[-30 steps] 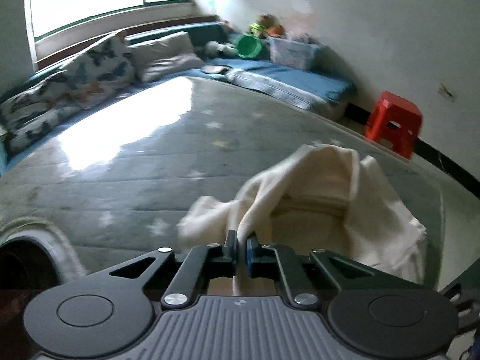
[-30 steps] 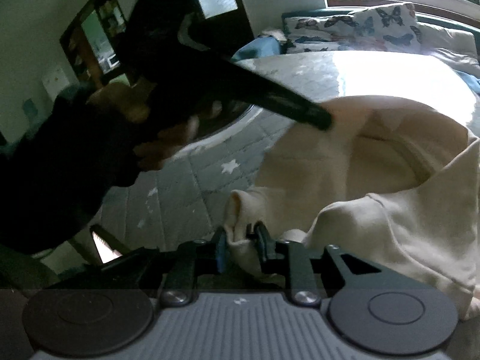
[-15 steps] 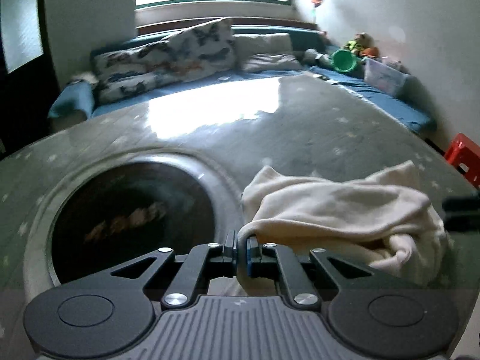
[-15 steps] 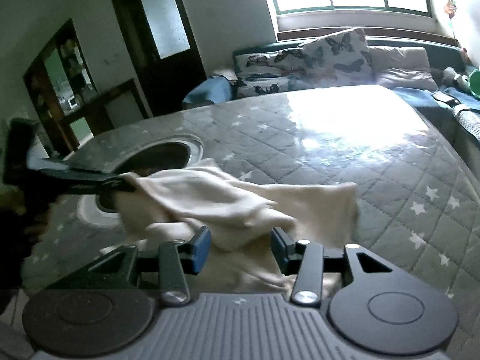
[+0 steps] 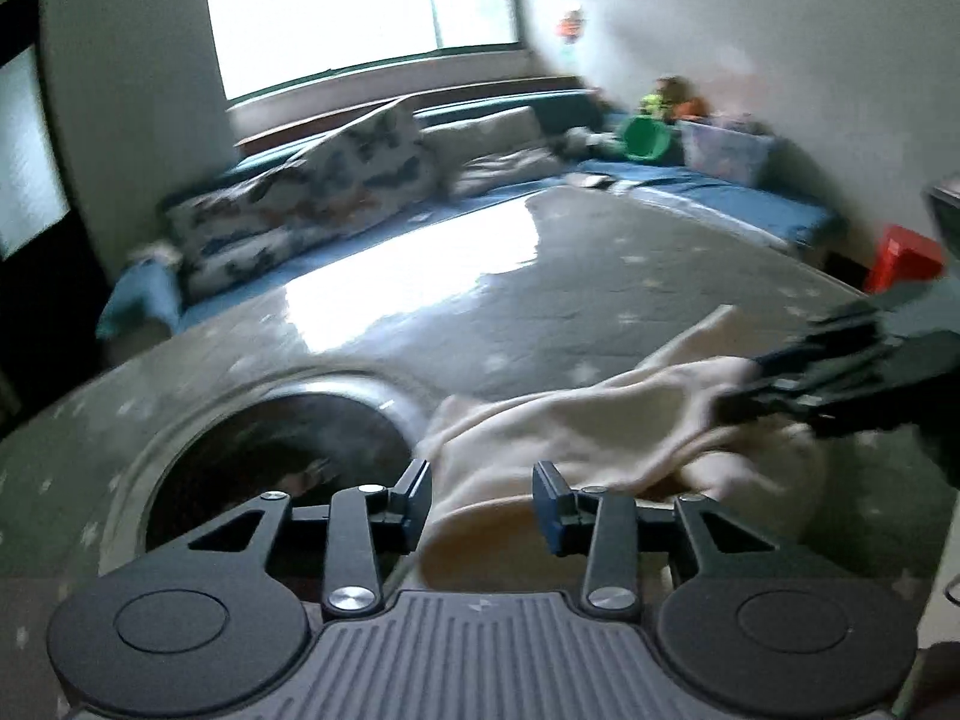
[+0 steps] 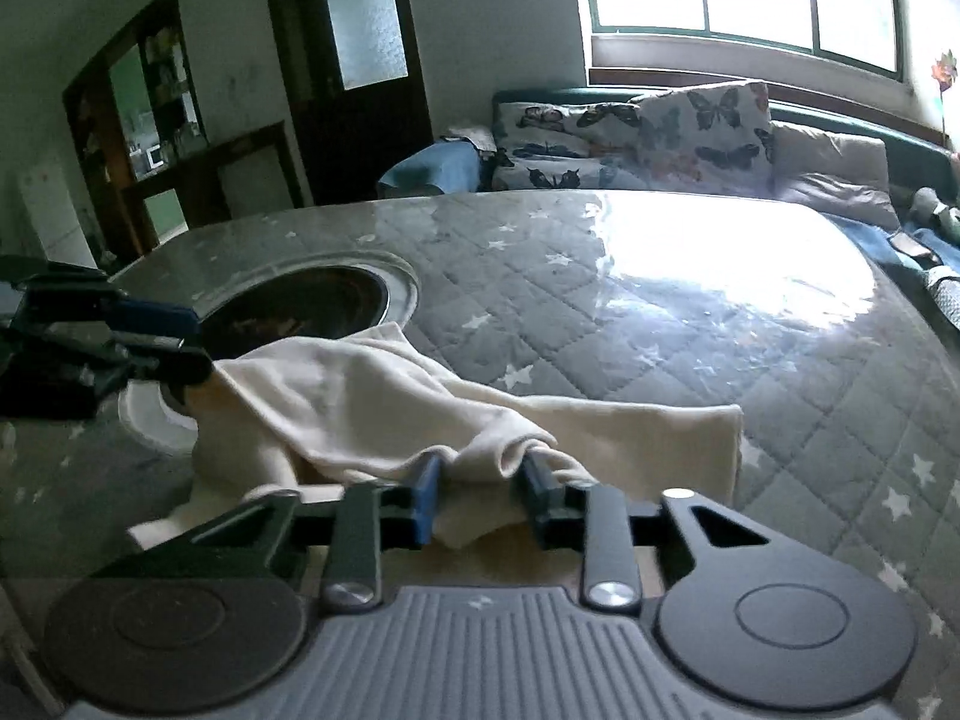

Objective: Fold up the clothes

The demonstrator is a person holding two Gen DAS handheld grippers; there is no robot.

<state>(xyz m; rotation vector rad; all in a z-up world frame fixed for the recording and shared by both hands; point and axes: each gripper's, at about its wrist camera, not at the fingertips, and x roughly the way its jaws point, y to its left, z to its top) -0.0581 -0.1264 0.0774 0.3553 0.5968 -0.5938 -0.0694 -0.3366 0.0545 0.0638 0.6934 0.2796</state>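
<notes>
A cream garment [image 5: 576, 438] lies bunched and partly folded on the grey star-quilted table [image 6: 660, 324]; it also shows in the right wrist view [image 6: 360, 396]. My left gripper [image 5: 482, 498] is open, with the cloth's near edge lying between its jaws. My right gripper [image 6: 480, 489] is open too, with a fold of cloth resting between its jaws. The right gripper shows blurred at the right of the left wrist view [image 5: 840, 378]. The left gripper shows at the left of the right wrist view [image 6: 120, 342], at the cloth's left end.
A round dark opening [image 5: 276, 468] with a metal rim sits in the table left of the garment. Butterfly-print pillows [image 6: 648, 138] and a blue bench line the far side. A red stool [image 5: 906, 258], a green bucket [image 5: 645, 141] and a clear box stand at the right.
My left gripper has opened and let go of the cloth. My right gripper opened half a second ago and stays open. The garment has dropped from held up onto the table.
</notes>
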